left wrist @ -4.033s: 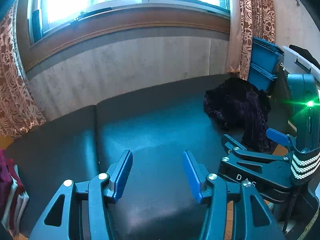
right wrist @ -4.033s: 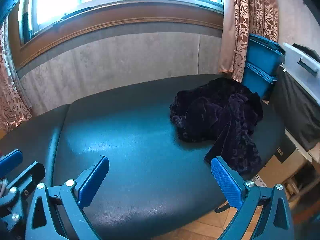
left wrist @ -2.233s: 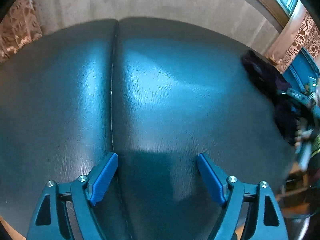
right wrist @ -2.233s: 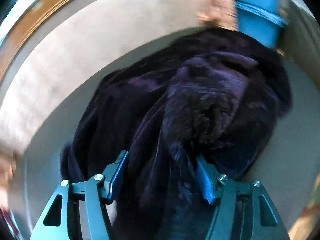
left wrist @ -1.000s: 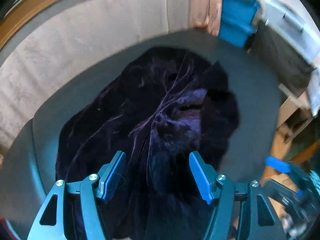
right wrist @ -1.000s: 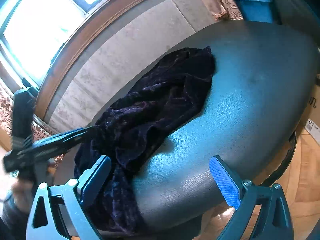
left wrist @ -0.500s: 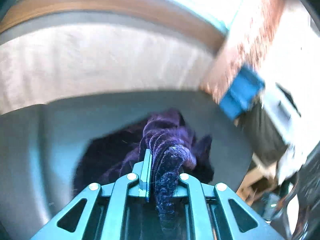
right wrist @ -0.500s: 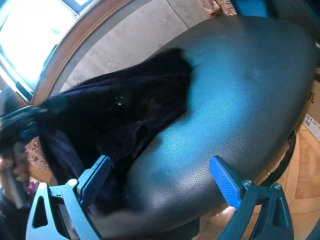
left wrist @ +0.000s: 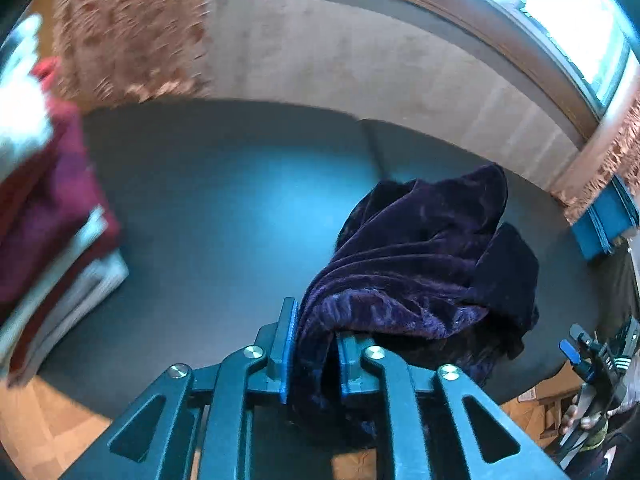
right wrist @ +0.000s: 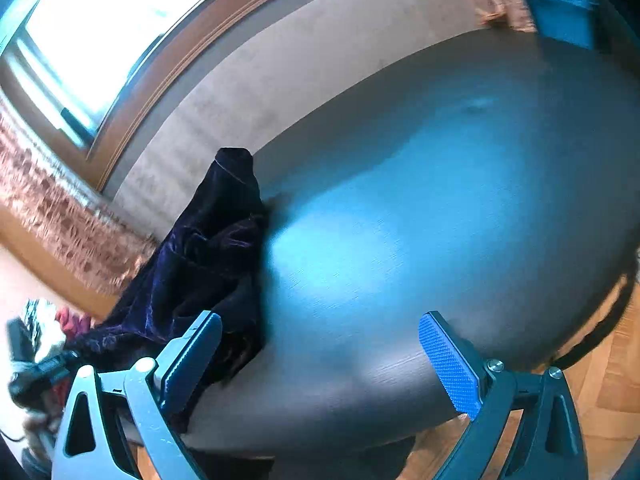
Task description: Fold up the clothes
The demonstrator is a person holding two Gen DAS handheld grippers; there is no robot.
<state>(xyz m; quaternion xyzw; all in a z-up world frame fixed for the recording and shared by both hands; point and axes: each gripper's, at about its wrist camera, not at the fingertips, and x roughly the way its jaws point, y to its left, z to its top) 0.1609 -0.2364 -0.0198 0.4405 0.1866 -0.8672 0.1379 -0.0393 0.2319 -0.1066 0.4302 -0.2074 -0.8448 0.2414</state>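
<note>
Velvet garment, dark purple and bunched, is the thing we are working on; it lies in a heap on the dark padded table, toward the side away from the stack of folded clothes at the table's far end. One gathered fold of it rises from the heap into our left gripper, whose jaws have just eased open a little yet are clamped on that thick wad of pile. Our right gripper hangs over the table's near edge with its jaws wide apart and nothing between them; the garment sits just beside its left finger.

We judge the task barely begun: the cloth must be spread flat before any fold.

What could go wrong follows from that grip. We hold a bundled ridge, not a hem or corner, so lifting may raise a twisted lump that will not open out. Velvet is slippery and heavy, and with the jaws slackening the wad could slide free. Part of the heap lies near the table's edge, so a drag could tip it onto the wooden floor.
</note>
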